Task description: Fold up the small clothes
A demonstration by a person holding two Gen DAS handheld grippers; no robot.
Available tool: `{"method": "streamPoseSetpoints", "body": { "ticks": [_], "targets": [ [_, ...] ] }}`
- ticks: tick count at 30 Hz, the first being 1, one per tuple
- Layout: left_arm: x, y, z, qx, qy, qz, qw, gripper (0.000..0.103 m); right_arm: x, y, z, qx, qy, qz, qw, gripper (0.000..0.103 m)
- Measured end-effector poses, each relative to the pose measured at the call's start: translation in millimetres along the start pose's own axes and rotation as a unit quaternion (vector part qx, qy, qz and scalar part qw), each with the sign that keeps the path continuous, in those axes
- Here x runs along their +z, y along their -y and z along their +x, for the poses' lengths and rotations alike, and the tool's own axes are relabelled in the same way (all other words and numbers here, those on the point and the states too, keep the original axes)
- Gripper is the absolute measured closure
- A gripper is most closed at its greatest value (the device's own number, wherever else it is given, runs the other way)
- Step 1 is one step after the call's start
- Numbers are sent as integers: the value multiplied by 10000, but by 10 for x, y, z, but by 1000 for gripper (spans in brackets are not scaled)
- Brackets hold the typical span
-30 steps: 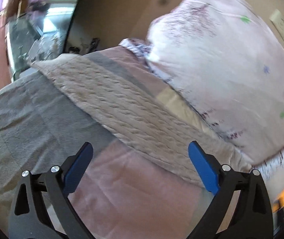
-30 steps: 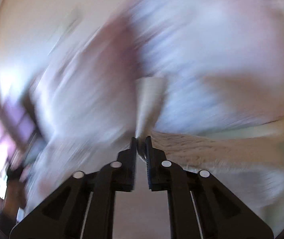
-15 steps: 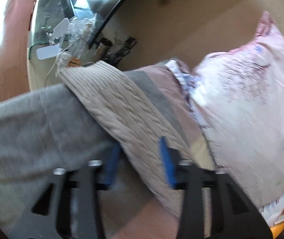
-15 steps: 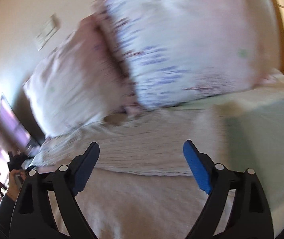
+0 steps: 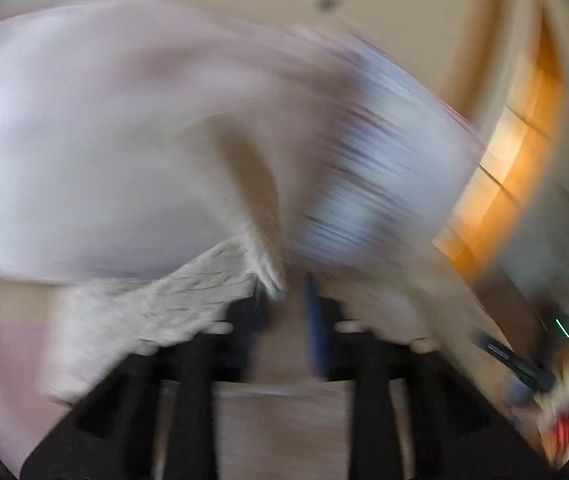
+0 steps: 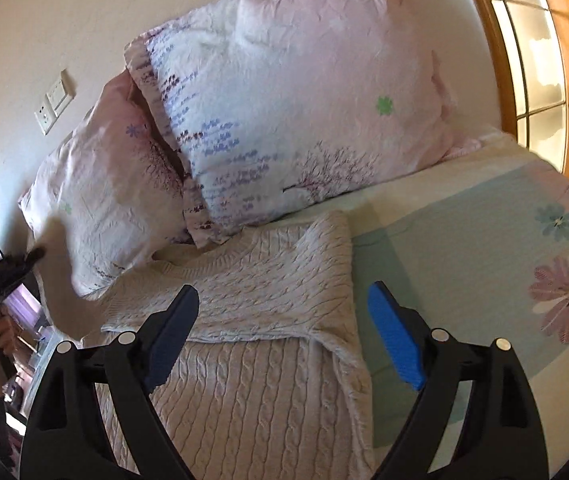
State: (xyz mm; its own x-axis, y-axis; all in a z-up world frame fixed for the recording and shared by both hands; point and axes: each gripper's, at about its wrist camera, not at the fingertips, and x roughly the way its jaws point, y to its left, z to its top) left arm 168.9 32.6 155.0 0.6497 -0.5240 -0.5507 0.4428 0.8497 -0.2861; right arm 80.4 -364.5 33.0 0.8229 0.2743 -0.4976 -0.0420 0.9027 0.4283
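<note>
Just in front of the two floral pillows [image 6: 284, 92], a beige cable-knit sweater [image 6: 252, 320] lies on the bed sheet [image 6: 464, 248], with one sleeve folded across its chest below the neckline, and the right gripper [image 6: 284, 336] hovers over the sweater with its blue-padded fingers [image 6: 394, 336] spread wide and nothing between them. Left of the pillows, at the far edge of the right wrist view, the left gripper [image 6: 8, 268] is raised, and in its own very blurred view it [image 5: 284, 296] has the fingers nearly together with a fold of the sweater [image 5: 188, 292] against the left finger, but I cannot tell if it really pinches the knit.
</note>
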Motion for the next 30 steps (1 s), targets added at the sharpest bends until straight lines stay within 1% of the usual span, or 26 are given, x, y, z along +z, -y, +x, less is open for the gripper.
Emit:
{"method": "streamPoseSetpoints", "body": {
  "ticks": [1, 3, 5, 6, 7, 8, 9, 10, 11, 12, 14, 15, 16, 17, 18, 19, 20, 21, 22, 23, 24, 25, 27, 28, 29, 30],
  "targets": [
    [-110, 280, 208, -209, -321, 243, 9990, 46, -26, 12, 29, -3, -97, 25, 9999, 15],
    [-332, 478, 394, -299, -799, 473, 9952, 46, -99, 79, -5, 55, -283, 130, 9995, 15],
    [-533, 362, 323, -103, -887, 420, 9951, 45, -193, 185, -120, 46, -364, 201, 9991, 15],
    [-632, 231, 224, 62, -877, 267, 9958, 43, -264, 262, -204, -14, -420, 232, 9988, 15],
    [-770, 3, 59, 282, -866, -38, 9958, 38, -345, 344, -282, -59, -493, 290, 9983, 15],
    [-845, -147, -41, 419, -866, -243, 9951, 35, -403, 399, -328, -77, -552, 358, 9978, 16],
    [-953, -327, -169, 595, -890, -479, 9931, 34, -501, 482, -394, -71, -664, 494, 9965, 16],
    [-1133, -529, -337, 797, -967, -744, 9893, 34, -582, 539, -440, -21, -767, 613, 9952, 20],
    [-1243, -629, -431, 904, -1026, -898, 9865, 34, -701, 607, -497, 78, -907, 787, 9927, 26],
    [-1417, -734, -557, 982, -1102, -1130, 9826, 34, -780, 638, -529, 138, -1008, 890, 9908, 28],
    [-1679, -889, -731, 889, -1214, -1524, 9768, 34, -960, 684, -583, 294, -1231, 1118, 9856, 35],
    [-1825, -917, -815, 788, -1278, -1702, 9739, 34, -1039, 675, -660, 376, -1146, 1143, 9861, 37],
    [-1938, -926, -932, 703, -1321, -1795, 9723, 34, -1096, 650, -707, 431, -1189, 1146, 9853, 40],
    [-2060, -885, -1036, 618, -1220, -1805, 9740, 35, -1149, 623, -738, 548, -1266, 1168, 9835, 44],
    [-2106, -825, -1105, 596, -1195, -1747, 9755, 35, -1234, 589, -760, 823, -1406, 1256, 9786, 53],
    [-2181, -776, -1152, 506, -1210, -1731, 9761, 36, -1302, 564, -763, 1026, -1515, 1334, 9740, 58],
    [-2277, -709, -1220, 294, -1180, -1795, 9762, 42, -1385, 532, -763, 1232, -1644, 1404, 9685, 68],
    [-2348, -645, -1256, 87, -1210, -1869, 9749, 45, -1484, 479, -773, 1417, -1750, 1407, 9641, 73],
    [-2390, -554, -1294, 62, -1165, -1824, 9763, 48, -1544, 432, -780, 1539, -1821, 1398, 9610, 81],
    [-2430, -499, -1314, 7, -1207, -1808, 9761, 56, -1631, 384, -790, 1712, -1913, 1427, 9559, 84],
    [-2459, -443, -1306, -64, -1248, -1827, 9752, 60, -1670, 348, -792, 1793, -1950, 1445, 9534, 85],
    [-2520, -413, -1306, -132, -1263, -1854, 9744, 64, -1695, 320, -790, 1834, -1968, 1440, 9523, 87],
    [-2592, -355, -1309, -103, -1205, -1804, 9761, 67, -1714, 272, -789, 1844, -1944, 1396, 9533, 88],
    [-2599, -334, -1301, -74, -1204, -1802, 9762, 73, -1715, 268, -785, 1853, -1913, 1389, 9538, 93],
    [-2601, -325, -1253, -121, -1253, -1840, 9748, 85, -1700, 263, -776, 1867, -1879, 1400, 9541, 96],
    [-2614, -333, -1214, -181, -1308, -1871, 9734, 92, -1680, 256, -779, 1898, -1823, 1414, 9543, 96]
  ]
}}
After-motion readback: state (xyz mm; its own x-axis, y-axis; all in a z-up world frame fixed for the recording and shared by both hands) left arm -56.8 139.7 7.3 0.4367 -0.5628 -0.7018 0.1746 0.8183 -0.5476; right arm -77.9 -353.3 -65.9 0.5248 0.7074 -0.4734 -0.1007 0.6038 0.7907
